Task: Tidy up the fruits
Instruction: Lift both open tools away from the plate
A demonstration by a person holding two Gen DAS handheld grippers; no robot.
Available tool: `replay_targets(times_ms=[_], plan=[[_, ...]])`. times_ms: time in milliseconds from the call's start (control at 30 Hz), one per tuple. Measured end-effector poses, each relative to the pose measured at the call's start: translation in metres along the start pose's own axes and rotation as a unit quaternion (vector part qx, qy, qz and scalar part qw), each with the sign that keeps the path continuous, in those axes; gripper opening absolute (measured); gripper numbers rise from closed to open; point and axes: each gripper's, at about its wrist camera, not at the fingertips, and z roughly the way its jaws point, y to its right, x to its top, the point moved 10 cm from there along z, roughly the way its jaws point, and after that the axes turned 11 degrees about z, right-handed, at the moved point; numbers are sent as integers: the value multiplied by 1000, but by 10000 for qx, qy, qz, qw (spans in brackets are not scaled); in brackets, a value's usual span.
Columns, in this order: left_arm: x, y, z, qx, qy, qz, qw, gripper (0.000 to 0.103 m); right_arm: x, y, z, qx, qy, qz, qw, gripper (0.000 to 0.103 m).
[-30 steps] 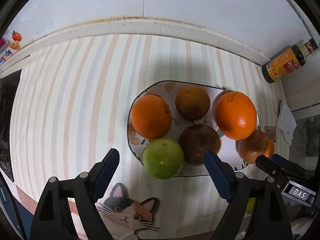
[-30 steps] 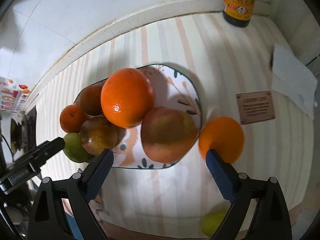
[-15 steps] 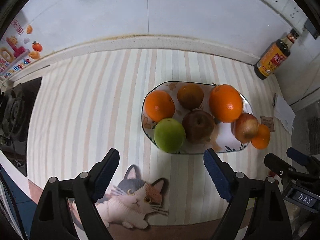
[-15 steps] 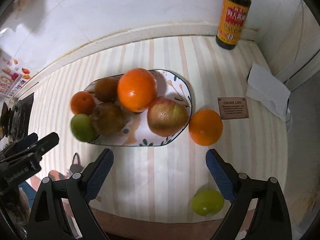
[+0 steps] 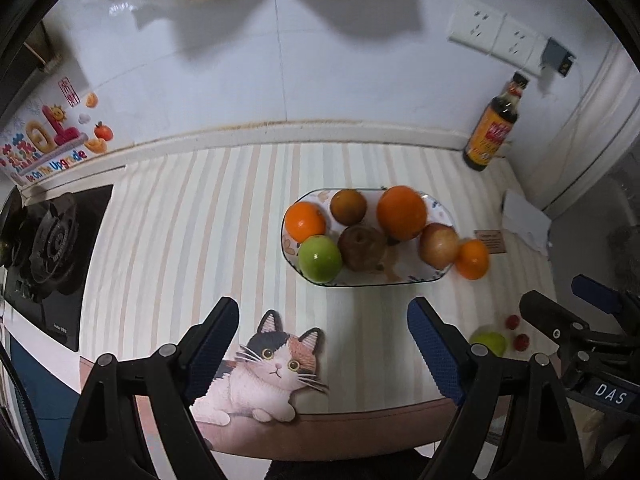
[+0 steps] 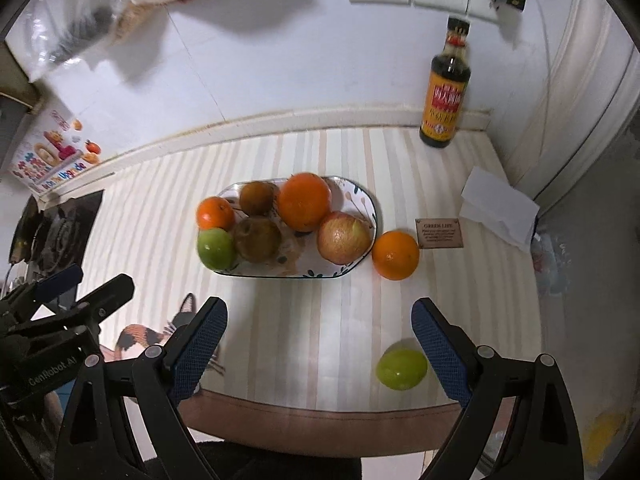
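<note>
Between the jaws: both the left gripper and the right gripper are spread wide, nothing held.
Nearest loose fruit: a lime-green fruit lies on the striped mat just inside the right gripper's right finger; right hand nearer.
Second loose fruit: an orange touches the plate's right end.
Plate: ahead of both grippers, holding six fruits.
Judgement: a short forward-right reach suits.
</note>
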Motion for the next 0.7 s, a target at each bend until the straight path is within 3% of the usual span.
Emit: replay_targets(times_ms=[433,700], plan=[[2,11,-80,-19,575,27,9983,86,-10,-11,-103,200,678,-102,9975,96],[-1,15,-94,-44,649,29,9979,86,-18,-15,-122,329,705,-106,9969,96]])
